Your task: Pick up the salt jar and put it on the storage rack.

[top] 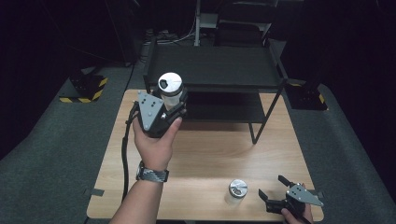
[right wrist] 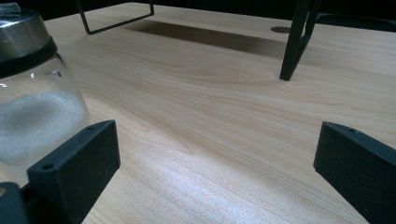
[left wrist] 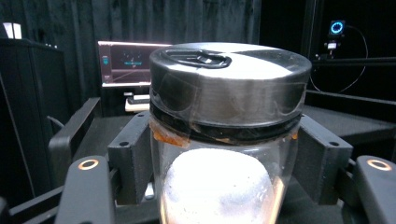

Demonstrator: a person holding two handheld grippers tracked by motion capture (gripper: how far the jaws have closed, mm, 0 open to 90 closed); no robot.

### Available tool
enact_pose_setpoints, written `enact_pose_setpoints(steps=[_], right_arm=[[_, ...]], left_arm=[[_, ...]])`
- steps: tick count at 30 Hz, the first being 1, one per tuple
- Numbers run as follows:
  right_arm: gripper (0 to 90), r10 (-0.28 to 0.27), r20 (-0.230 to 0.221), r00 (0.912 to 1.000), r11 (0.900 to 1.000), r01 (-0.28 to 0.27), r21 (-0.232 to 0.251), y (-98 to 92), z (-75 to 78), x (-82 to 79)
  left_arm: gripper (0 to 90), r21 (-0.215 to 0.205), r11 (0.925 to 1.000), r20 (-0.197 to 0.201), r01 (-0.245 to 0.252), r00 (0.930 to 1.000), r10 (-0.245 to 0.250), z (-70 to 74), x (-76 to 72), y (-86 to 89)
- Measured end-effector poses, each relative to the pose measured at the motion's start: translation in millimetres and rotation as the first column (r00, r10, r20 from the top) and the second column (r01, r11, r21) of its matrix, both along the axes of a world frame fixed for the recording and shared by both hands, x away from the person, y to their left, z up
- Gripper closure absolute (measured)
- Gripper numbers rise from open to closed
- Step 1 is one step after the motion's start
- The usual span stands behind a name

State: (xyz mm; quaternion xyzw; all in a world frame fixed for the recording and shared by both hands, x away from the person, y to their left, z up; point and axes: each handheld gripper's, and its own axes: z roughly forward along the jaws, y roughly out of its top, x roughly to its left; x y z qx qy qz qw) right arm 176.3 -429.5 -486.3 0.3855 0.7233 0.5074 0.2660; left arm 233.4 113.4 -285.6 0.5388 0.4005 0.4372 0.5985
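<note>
A: The left gripper (top: 169,108) has its jaws closed on a jar (top: 170,89), w/ the pads on the glass just under the lid. It holds the jar up in the air, above the back left part of the table (top: 196,154), in front of the black shelf (top: 215,65).

B: And the right gripper (top: 280,192)?

A: Jaws wide apart, nothing between them. It sits low at the front right corner of the table.

B: How will the jar handle, you think?

A: Glass body, metal lid (left wrist: 229,79), so stiff, smooth and prob. slippery, and it can break if it falls. White powder fills part of it, so I guess not very heavy. The grip on the straight wall below the lid looks a good place; the lid has tape on it, so I would not take it there.

B: How many of each?

A: Two jars: one held, and a second jar (top: 237,189) standing on the table just left of the right gripper. Two grippers, one shelf, one table.
</note>
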Motion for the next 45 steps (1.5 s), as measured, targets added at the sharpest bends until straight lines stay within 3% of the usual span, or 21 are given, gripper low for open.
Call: enact_pose_setpoints(steps=[20,32,40,45], right_arm=[[0.1,-0.003,0.001,1.0,1.0,0.003,0.015,-2.4,-1.3,-1.2],[0.1,0.0,0.004,1.0,1.0,0.0,0.02,-4.1,-2.0,-1.9],[0.1,0.0,0.007,1.0,1.0,0.0,0.026,-6.0,-2.8,-3.2],[0.1,-0.002,0.009,1.0,1.0,0.002,0.031,-7.3,-3.4,-4.3]], left_arm=[[31.6,-0.02,0.9993,0.04,-0.031,0.9987,0.032,33.8,41.0,-15.0],[31.6,-0.002,0.9982,-0.007,-0.06,0.9982,0.06,37.8,77.9,-30.6],[31.6,-0.01,0.998,-0.041,-0.062,0.9973,0.061,38.8,93.3,-39.6],[31.6,0.006,0.9979,-0.068,-0.064,0.9956,0.064,38.5,103.1,-45.8]])
